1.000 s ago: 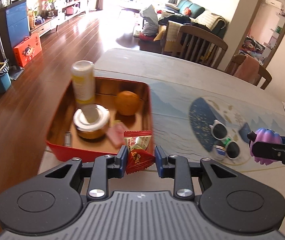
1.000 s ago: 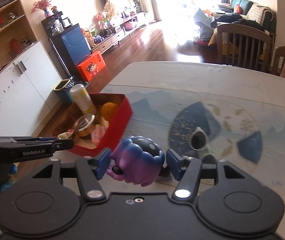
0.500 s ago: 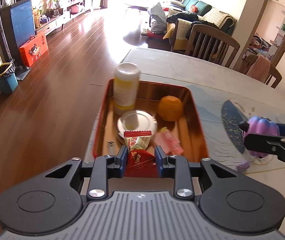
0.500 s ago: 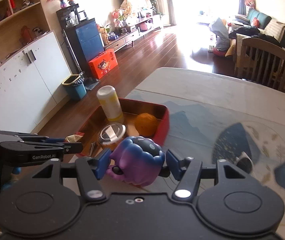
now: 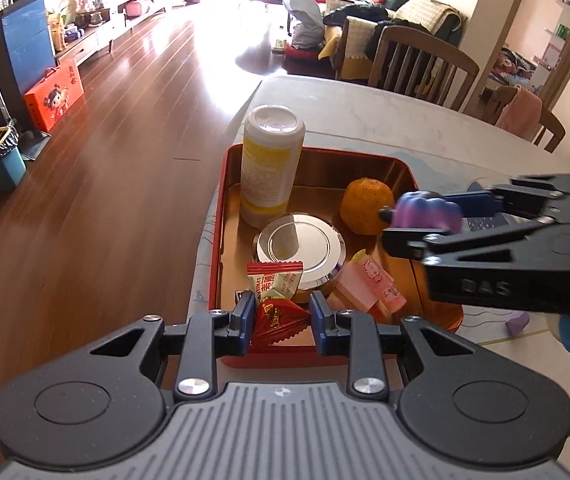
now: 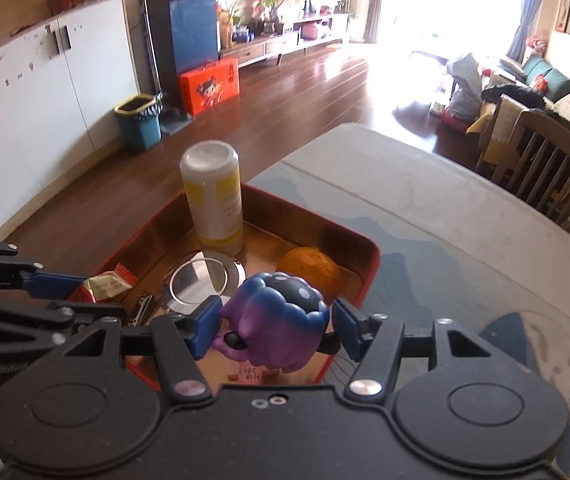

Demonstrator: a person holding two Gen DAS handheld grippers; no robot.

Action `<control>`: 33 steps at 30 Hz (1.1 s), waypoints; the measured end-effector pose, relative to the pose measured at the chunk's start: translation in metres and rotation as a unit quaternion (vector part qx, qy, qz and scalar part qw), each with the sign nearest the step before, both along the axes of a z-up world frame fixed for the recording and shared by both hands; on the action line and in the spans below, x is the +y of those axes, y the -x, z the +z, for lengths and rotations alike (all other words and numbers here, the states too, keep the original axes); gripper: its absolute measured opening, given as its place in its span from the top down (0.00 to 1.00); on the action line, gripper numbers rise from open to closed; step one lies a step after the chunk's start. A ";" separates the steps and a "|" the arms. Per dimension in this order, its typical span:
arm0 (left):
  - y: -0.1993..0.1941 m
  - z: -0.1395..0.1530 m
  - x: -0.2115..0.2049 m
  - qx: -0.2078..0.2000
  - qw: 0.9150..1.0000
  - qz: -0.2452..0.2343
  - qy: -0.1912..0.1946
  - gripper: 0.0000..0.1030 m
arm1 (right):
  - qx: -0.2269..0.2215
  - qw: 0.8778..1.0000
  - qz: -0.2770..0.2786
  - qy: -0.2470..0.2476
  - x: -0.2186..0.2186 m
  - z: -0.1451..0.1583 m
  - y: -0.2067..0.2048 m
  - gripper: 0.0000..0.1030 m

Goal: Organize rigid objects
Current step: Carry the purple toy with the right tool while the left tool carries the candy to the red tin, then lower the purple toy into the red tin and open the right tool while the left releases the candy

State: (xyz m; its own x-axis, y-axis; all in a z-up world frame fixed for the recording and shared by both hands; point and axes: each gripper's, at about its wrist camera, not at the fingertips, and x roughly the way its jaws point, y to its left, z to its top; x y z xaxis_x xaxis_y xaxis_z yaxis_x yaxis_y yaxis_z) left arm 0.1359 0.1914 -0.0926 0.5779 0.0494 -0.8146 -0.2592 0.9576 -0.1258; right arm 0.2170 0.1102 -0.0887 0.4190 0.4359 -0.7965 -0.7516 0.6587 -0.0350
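since the earlier frame both grippers have advanced over the red tray [image 5: 405, 170]; left gripper [image 5: 282, 317] clamps the snack packet [image 5: 275, 298], right gripper [image 6: 275, 326] clamps the purple toy [image 6: 275, 320] at 3 o'clock, so each should lower into bare tray floor before releasing.

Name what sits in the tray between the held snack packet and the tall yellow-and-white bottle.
A round silver-lidded tin sits between snack packet and bottle, clearest in the left wrist view.

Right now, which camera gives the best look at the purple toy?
The right wrist view: the purple toy sits centered and close in the right gripper, above the red tray, with its dark spotted top visible. The left wrist view shows only a partial side of it, at the right, behind the gripper's fingers.
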 end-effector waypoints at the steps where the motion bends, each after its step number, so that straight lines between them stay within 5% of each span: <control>1: -0.001 -0.002 0.001 0.002 1.000 -0.001 0.000 0.72 | 0.002 1.000 0.000 0.005 0.004 -0.003 -0.002 0.42; 23: -0.033 -0.036 -0.001 0.046 0.999 -0.020 0.003 0.72 | 0.016 0.999 -0.002 0.030 0.018 -0.033 -0.013 0.44; 33: -0.038 -0.036 -0.003 0.057 0.998 -0.023 -0.003 0.72 | 0.027 1.000 -0.006 -0.002 -0.001 -0.012 -0.003 0.38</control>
